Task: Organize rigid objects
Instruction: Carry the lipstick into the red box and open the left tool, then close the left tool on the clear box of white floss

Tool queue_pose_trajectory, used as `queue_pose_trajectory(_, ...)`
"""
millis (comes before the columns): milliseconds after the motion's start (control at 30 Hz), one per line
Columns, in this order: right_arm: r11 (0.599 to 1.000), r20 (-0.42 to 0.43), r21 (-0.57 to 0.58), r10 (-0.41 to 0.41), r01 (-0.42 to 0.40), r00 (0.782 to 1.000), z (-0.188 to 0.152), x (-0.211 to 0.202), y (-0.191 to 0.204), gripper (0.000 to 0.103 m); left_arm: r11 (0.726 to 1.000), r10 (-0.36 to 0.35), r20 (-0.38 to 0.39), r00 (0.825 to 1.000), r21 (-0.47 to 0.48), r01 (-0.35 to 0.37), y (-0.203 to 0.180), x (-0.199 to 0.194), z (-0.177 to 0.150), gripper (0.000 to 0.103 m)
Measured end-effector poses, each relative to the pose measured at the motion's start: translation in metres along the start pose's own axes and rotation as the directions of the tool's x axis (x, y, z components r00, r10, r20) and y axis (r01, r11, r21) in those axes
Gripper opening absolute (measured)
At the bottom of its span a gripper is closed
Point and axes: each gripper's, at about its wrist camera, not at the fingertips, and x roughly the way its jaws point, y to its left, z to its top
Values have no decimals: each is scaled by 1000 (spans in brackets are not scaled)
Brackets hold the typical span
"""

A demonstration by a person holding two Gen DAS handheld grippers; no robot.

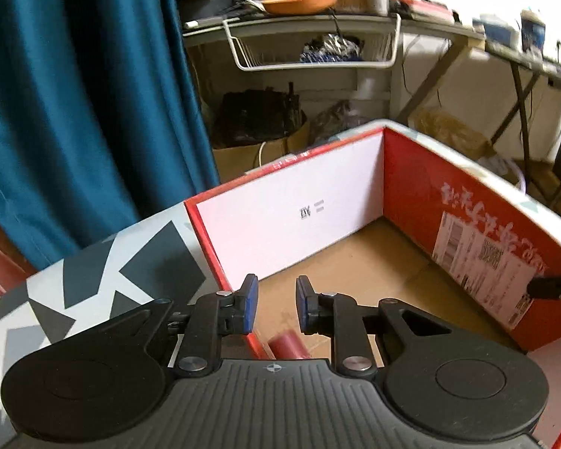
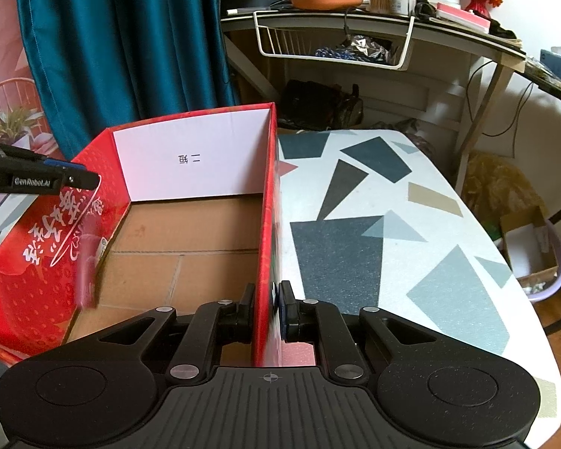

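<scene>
An open red cardboard box (image 1: 411, 187) with a brown floor stands on the patterned table. My left gripper (image 1: 276, 308) is open and empty above the box's left wall; a dark red cylindrical object (image 1: 288, 344) lies below it inside the box. In the right wrist view, my right gripper (image 2: 267, 312) is shut on the box's right wall (image 2: 267, 224). The left gripper (image 2: 71, 179) shows at the left of that view, with a blurred dark red object (image 2: 86, 262) below it, falling inside the box.
The table (image 2: 392, 224) has a white top with grey and blue shapes and extends right of the box. A blue curtain (image 1: 74, 112) hangs behind. A cluttered desk with a white wire basket (image 2: 333, 48) stands at the back. Boxes sit on the floor at the right.
</scene>
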Motion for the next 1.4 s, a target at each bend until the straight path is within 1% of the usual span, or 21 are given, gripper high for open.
queue_pose_trajectory(67, 1000, 0, 2, 2, -2, 1000, 0, 0, 0, 11, 999, -20, 23, 1000, -32, 21, 8, -5, 1, 25)
queue_pose_trajectory(133, 1000, -2, 1, 0, 0, 1000, 0, 1, 0, 11, 997, -30, 54, 998, -67, 33, 15, -14, 2, 30)
queue_pose_trajectory(200, 1000, -4, 2, -2, 2, 1000, -1, 2, 1, 11, 994, -26, 92, 995, -105, 36, 24, -24, 3, 40)
queue_pose_trajectory(300, 1000, -7, -1, -3, 3, 1000, 0, 2, 1, 11, 988, -12, 126, 992, -154, 32, 40, -39, 0, 41)
queue_pose_trajectory(433, 1000, -7, -5, -6, 6, 1000, 0, 2, 2, 11, 981, 5, 116, 993, -194, 18, 60, -52, -11, 41)
queue_pose_trajectory(533, 1000, -6, -3, -6, 6, 1000, 0, 3, 1, 11, 972, 29, 88, 996, -236, -7, 75, -59, -29, 41)
queue_pose_trajectory(633, 1000, -5, 1, -5, 5, 1000, -1, 2, 1, 11, 962, 30, 17, 999, -273, -24, 84, -59, -55, 42)
queue_pose_trajectory(667, 1000, -6, 1, -3, 3, 1000, -1, 2, 1, 11, 959, 28, -18, 999, -283, -32, 85, -59, -65, 46)
queue_pose_trajectory(700, 1000, -8, 2, 0, 0, 1000, -1, 2, 0, 11, 956, 20, -54, 998, -291, -35, 85, -59, -74, 55)
queue_pose_trajectory(733, 1000, -10, 0, 1, -1, 1000, -1, 2, 0, 11, 954, 11, -77, 997, -297, -33, 86, -59, -82, 60)
queue_pose_trajectory(767, 1000, -12, -3, 1, -1, 1000, 0, 2, 1, 11, 953, 5, -93, 996, -302, -33, 85, -59, -91, 68)
queue_pose_trajectory(800, 1000, -13, -5, -1, 1, 1000, 0, 2, 1, 11, 951, 4, -105, 994, -308, -36, 85, -60, -98, 73)
queue_pose_trajectory(900, 1000, -13, -8, -3, 3, 1000, 0, 2, 1, 11, 930, -2, -157, 988, -364, -56, 85, -56, -116, 83)
queue_pose_trajectory(1000, 1000, -12, -6, -3, 3, 1000, 0, 2, 2, 11, 912, -23, -210, 977, -404, -66, 87, -52, -130, 85)
queue_pose_trajectory(1067, 1000, -13, -8, -3, 3, 1000, 0, 2, 2, 11, 910, -15, -245, 969, -405, -89, 84, -49, -134, 86)
queue_pose_trajectory(1133, 1000, -13, -7, -2, 2, 1000, 0, 2, 2, 11, 905, 0, -276, 961, -410, -118, 82, -46, -138, 90)
queue_pose_trajectory(1167, 1000, -12, -7, -2, 2, 1000, 0, 2, 2, 11, 898, 3, -289, 957, -420, -129, 82, -45, -140, 92)
queue_pose_trajectory(1233, 1000, -11, -6, -1, 1, 1000, 1, 2, 2, 11, 886, -11, -299, 954, -445, -129, 81, -43, -145, 93)
queue_pose_trajectory(1300, 1000, -12, -7, -2, 1, 1000, 0, 2, 2, 11, 883, -11, -318, 948, -448, -140, 78, -40, -150, 93)
queue_pose_trajectory(1367, 1000, -11, -6, -1, 1, 1000, 0, 2, 2, 11, 886, -4, -335, 942, -438, -153, 72, -40, -152, 93)
queue_pose_trajectory(1400, 1000, -12, -6, -1, 1, 1000, 0, 1, 2, 11, 889, 7, -327, 945, -430, -156, 70, -42, -154, 93)
